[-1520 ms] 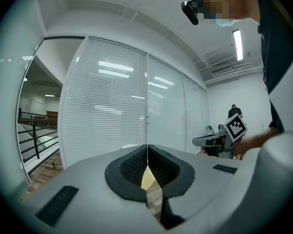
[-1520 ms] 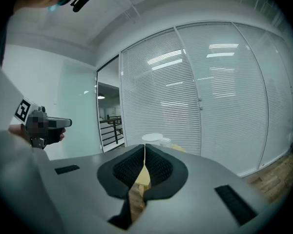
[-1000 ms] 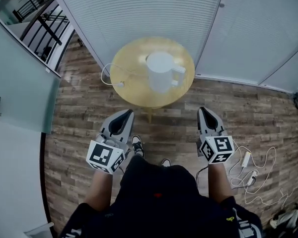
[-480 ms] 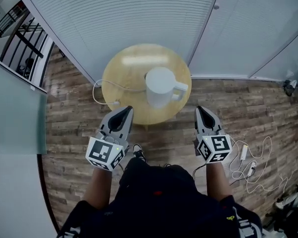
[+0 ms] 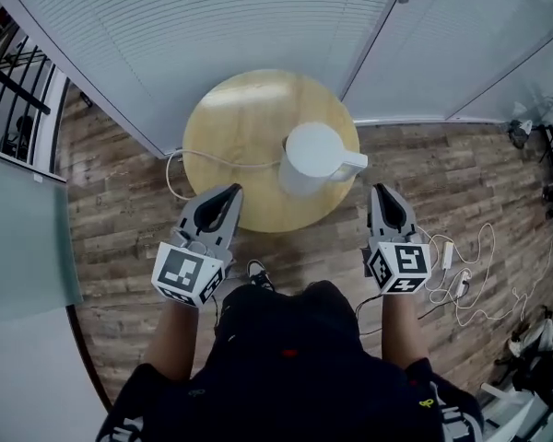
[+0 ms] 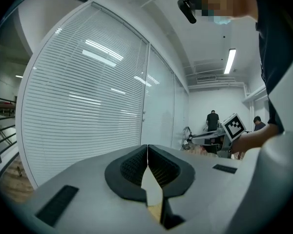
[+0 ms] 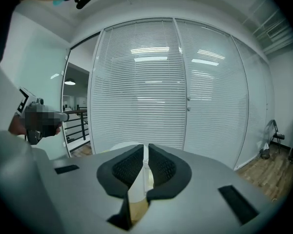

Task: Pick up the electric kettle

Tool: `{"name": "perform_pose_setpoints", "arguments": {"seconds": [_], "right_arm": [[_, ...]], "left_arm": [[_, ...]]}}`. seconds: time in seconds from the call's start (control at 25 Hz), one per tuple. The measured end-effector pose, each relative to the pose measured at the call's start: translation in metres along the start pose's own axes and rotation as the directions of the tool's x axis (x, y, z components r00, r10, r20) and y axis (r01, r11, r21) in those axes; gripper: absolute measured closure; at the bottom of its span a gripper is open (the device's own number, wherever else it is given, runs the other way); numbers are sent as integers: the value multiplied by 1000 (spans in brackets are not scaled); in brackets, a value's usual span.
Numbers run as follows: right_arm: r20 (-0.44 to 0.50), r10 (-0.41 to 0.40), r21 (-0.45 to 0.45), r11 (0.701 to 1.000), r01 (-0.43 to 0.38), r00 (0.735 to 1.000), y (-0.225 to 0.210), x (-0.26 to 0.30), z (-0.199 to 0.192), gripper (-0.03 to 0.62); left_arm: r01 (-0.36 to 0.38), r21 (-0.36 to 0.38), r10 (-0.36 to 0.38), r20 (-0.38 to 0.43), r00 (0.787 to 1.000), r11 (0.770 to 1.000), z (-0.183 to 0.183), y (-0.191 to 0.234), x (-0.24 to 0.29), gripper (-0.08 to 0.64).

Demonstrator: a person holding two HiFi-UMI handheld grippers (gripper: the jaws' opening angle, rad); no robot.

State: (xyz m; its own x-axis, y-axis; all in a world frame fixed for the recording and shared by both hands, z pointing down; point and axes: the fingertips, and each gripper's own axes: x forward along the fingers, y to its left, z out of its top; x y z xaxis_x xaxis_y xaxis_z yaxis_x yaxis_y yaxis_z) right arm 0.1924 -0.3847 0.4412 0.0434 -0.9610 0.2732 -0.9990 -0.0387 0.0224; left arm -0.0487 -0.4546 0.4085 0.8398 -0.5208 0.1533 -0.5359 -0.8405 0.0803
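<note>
A white electric kettle (image 5: pixel 311 158) stands on the right side of a round wooden table (image 5: pixel 229 127), its handle pointing right. Its white cord (image 5: pixel 223 158) runs left across the tabletop and over the edge. My left gripper (image 5: pixel 235 190) hovers over the table's near left edge, left of the kettle, jaws shut and empty. My right gripper (image 5: pixel 381 190) is just beyond the table's right edge, below the kettle's handle, also shut with nothing held. In the right gripper view a sliver of the kettle (image 7: pixel 147 179) shows through the slit between the closed jaws.
White blinds (image 5: pixel 212 17) and glass panels stand right behind the table. A white cable with a power adapter (image 5: pixel 461 285) lies coiled on the wooden floor at the right. A railing (image 5: pixel 9 99) is at the far left. People stand in the distance in the left gripper view.
Both grippers have moved forward to the table's near edge, and the table and kettle sit closer below me. The jaws stayed shut throughout.
</note>
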Motion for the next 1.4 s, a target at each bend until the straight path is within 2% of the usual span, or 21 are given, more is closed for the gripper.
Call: {"name": "perform_pose_setpoints", "arguments": {"seconds": [0.28, 0.48, 0.8, 1.04, 1.4], "right_arm": [[-44, -132, -27, 991, 131, 990, -18, 18, -44, 563], [-63, -114, 7, 993, 115, 991, -25, 46, -84, 511], [-122, -133, -47, 991, 128, 984, -38, 95, -141, 420], [-116, -136, -27, 991, 133, 984, -48, 127, -157, 420], [-86, -170, -31, 985, 168, 982, -62, 166, -157, 420]], "left_arm": [[-10, -15, 9, -42, 999, 1000, -20, 16, 7, 537], [-39, -29, 36, -94, 995, 999, -38, 17, 10, 537], [-84, -30, 77, -189, 979, 996, -68, 4, 19, 537], [-141, -42, 127, -242, 962, 989, -80, -1, 18, 537], [-200, -51, 176, -296, 939, 979, -93, -1, 15, 537]]}}
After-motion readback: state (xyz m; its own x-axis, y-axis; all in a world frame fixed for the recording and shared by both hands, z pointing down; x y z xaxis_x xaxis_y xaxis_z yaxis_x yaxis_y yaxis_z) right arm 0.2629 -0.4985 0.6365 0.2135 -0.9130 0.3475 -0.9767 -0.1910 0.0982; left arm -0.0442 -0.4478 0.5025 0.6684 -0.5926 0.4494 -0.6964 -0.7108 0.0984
